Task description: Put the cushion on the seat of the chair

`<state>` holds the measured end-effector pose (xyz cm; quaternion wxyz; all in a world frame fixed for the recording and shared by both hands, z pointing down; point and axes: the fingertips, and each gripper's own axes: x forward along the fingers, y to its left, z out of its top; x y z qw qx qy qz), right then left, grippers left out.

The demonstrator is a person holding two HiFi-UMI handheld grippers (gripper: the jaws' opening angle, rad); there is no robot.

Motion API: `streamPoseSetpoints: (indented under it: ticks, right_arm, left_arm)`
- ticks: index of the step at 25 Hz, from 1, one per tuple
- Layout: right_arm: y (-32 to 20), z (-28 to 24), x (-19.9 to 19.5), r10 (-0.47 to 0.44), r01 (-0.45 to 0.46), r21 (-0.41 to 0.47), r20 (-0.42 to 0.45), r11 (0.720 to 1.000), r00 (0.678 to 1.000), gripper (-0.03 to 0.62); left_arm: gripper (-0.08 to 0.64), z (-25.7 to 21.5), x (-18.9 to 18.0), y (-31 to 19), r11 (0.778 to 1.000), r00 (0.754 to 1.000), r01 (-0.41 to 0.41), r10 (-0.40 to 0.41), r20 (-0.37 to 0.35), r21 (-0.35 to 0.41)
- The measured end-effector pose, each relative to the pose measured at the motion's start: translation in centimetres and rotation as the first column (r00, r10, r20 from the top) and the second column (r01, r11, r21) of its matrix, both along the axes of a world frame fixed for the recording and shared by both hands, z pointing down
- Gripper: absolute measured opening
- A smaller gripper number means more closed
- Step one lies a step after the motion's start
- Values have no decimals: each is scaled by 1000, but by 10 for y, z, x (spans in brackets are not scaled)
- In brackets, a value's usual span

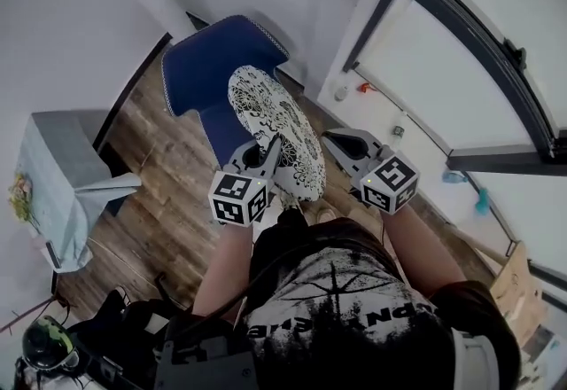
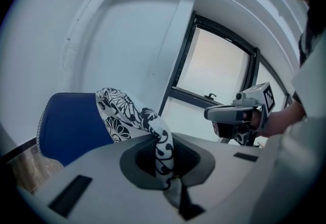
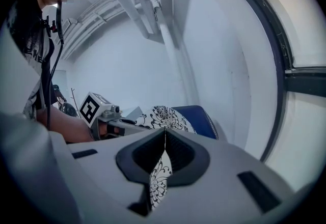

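Left tongs [image 2: 164, 164] are shut tight on a fold at the near edge of the cushion [image 1: 275, 122]; right tongs [image 3: 164, 159] pinch that same edge just beside them; the cushion is held in the air between the two, its long axis running away from the person toward the blue chair [image 1: 208, 69]; the chair lies ahead and a little left, nearer the left hand; the cushion is not yet resting on it
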<state>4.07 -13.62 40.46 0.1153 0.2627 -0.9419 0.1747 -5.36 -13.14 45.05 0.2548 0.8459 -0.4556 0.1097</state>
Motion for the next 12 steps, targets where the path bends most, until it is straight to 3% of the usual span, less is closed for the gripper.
streamPoseSetpoints:
  ticks: [12]
  right_arm:
    - [-12,67,-22,-11,0,-129,-86,992,996,17]
  left_arm:
    - [28,83,-19,-38,997,994,-25,17,-111,-71]
